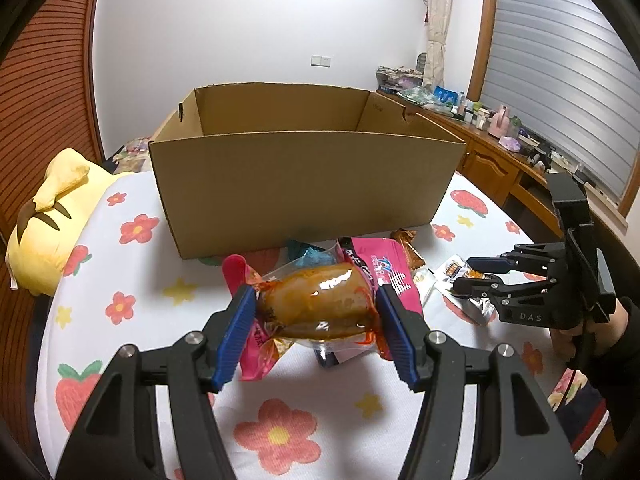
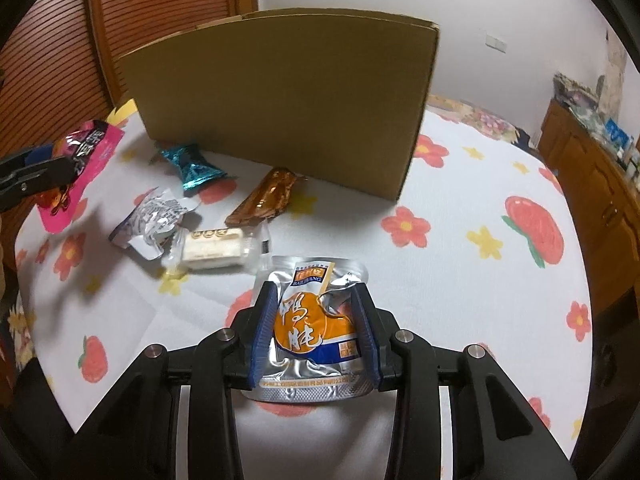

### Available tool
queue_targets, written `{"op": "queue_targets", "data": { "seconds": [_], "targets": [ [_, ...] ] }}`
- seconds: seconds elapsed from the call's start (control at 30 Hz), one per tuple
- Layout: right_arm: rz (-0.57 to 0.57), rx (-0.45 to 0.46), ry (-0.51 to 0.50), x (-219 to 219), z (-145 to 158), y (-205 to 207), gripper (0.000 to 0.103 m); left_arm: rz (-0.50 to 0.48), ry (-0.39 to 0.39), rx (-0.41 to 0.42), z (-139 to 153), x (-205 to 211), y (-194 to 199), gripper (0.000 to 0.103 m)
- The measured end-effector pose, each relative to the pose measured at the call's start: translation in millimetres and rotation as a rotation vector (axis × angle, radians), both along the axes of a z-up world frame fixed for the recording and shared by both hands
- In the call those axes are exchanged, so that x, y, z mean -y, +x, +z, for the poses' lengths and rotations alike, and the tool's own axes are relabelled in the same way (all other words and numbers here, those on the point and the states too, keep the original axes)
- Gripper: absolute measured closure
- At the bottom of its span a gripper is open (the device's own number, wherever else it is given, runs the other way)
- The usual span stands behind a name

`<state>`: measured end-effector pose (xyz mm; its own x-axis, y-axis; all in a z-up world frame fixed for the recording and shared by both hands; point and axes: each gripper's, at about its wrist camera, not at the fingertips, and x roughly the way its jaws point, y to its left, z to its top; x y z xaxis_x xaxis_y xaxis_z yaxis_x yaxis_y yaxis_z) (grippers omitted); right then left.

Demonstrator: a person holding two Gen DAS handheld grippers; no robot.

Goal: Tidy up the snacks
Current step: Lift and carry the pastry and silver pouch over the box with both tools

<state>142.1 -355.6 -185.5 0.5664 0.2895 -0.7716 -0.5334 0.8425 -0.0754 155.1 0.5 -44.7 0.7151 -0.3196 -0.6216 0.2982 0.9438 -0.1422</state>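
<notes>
My left gripper [image 1: 316, 300] is shut on a clear vacuum pouch of brown meat [image 1: 320, 304], held above a pink snack packet [image 1: 384, 276]. My right gripper [image 2: 316, 300] is shut on a silver and orange foil pouch [image 2: 316, 320] that rests on the cloth; it also shows in the left wrist view [image 1: 468, 280]. An open cardboard box [image 1: 304, 184] stands behind the snacks and also shows in the right wrist view [image 2: 288, 104]. Loose on the cloth lie a teal candy [image 2: 192, 166], a brown wrapped bar [image 2: 268, 196], a crumpled silver wrapper [image 2: 156, 220] and a white cake bar [image 2: 216, 248].
The table has a white cloth with flower and strawberry print [image 1: 132, 312]. A yellow plush toy [image 1: 52, 216] lies at the left edge. A wooden cabinet with bottles and clutter [image 1: 504, 140] runs along the right, below a window.
</notes>
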Motion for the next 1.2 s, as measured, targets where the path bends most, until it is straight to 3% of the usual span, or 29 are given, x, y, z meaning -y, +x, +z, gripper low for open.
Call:
{"op": "queue_targets", "data": {
  "seconds": [0.5, 0.97, 1.2],
  "targets": [
    [-0.008, 0.038, 0.012, 14, 20, -14, 0.066, -0.007, -0.012, 0.029, 13, 2, -2, 0.042],
    [0.041, 0.179, 0.098, 7, 101, -13, 0.066, -0.022, 0.001, 0.139, 75, 4, 21, 0.042],
    [0.080, 0.225, 0.130, -10, 136, 14, 0.066, -0.009, 0.021, 0.153, 91, 1, 54, 0.042]
  ]
}}
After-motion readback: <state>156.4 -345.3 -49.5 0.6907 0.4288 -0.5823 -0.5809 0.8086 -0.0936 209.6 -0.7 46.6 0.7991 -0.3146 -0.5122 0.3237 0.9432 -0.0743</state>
